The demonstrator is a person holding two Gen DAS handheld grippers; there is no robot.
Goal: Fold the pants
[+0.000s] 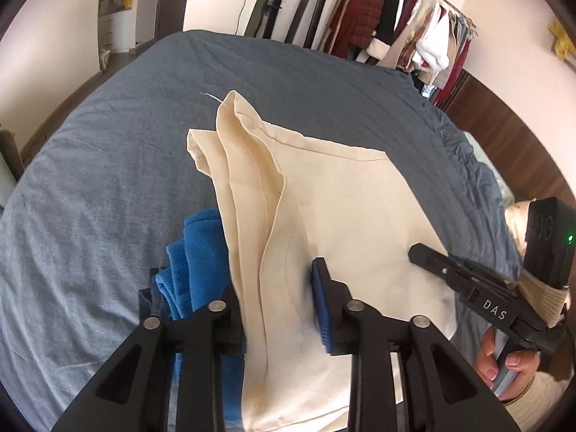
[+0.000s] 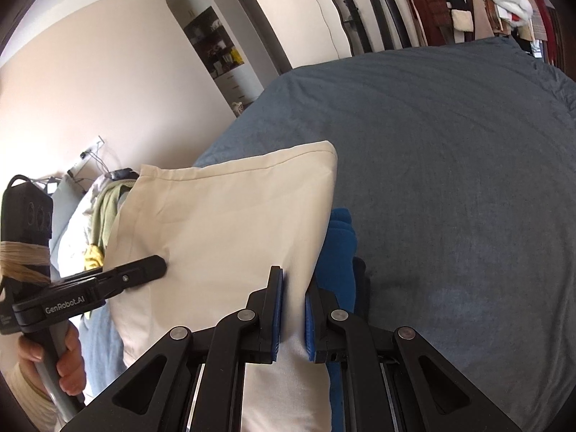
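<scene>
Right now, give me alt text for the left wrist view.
The left gripper straddles a raised fold of cream pants lying on a blue-grey bed. The right gripper touches the pants from the right, and blue clothing lies under the pants' left edge. A clothes rack stands behind.

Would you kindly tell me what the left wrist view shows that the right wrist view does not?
Only the left wrist view shows the layered, seamed folds of the cream pants and the left gripper straddling them, jaws apart. Only the right wrist view shows the right gripper pinching the pants' edge, and a heap of laundry beyond. Both show the pants, the blue garment under them, the grey-blue bedspread and the clothes rack.
</scene>
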